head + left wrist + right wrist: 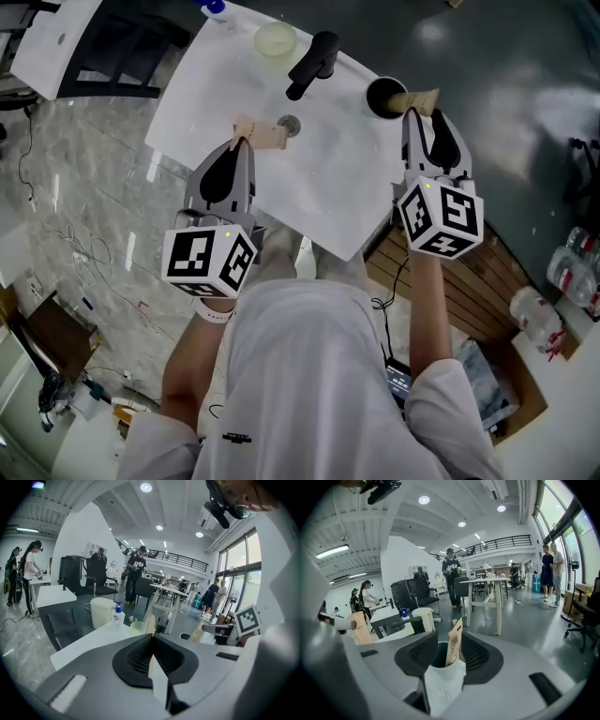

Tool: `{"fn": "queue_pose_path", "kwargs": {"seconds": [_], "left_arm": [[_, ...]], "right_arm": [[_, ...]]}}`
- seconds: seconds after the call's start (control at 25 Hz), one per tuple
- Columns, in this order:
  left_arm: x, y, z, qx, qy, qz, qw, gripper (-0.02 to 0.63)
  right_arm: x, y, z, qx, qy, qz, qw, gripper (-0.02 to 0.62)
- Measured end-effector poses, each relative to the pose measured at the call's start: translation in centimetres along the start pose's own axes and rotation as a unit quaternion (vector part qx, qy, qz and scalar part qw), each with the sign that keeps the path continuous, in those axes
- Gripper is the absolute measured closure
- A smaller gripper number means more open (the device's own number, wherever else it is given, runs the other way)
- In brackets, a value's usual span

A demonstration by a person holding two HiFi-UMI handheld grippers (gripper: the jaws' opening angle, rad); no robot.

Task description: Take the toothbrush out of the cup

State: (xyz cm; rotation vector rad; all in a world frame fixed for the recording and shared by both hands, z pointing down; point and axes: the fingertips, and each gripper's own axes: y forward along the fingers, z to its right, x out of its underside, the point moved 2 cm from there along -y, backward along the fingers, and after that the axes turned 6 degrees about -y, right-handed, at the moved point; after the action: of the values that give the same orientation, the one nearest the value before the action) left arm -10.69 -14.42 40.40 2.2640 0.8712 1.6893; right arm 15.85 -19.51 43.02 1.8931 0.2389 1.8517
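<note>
A dark cup (pixel 380 97) stands on the white basin top (pixel 211 103), at its right edge. A toothbrush in a tan paper wrapper (pixel 419 98) leans out of it. My right gripper (pixel 413 112) is just in front of the cup and open. In the right gripper view the wrapped toothbrush (pixel 453 646) and the cup (pixel 439 654) lie between the wide jaws (pixel 449 641), with no pad pressing on them. My left gripper (pixel 242 141) is near the drain, shut on a second tan paper packet (pixel 265 134). Its tip (pixel 151 622) shows at the closed jaws (pixel 152 637).
A black faucet (pixel 314 64) stands behind the drain (pixel 290 124). A pale green cup (pixel 276 39) and a blue-topped pump bottle (pixel 216 7) sit at the far edge. Low wooden slats (pixel 459 281) and plastic bottles (pixel 577 267) are at the right. Several people stand in the room beyond.
</note>
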Motion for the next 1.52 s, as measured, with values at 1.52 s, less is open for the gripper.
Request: {"fn": "queue_pose_path", "kwargs": {"seconds": [1.52], "left_arm": [[-2.8,-4.9,1.5,0.049,0.012,0.037,0.9980,0.601]], "right_arm": [[-8.1,-9.2,-2.4,0.015,0.003,0.093,0.996,0.538]]}}
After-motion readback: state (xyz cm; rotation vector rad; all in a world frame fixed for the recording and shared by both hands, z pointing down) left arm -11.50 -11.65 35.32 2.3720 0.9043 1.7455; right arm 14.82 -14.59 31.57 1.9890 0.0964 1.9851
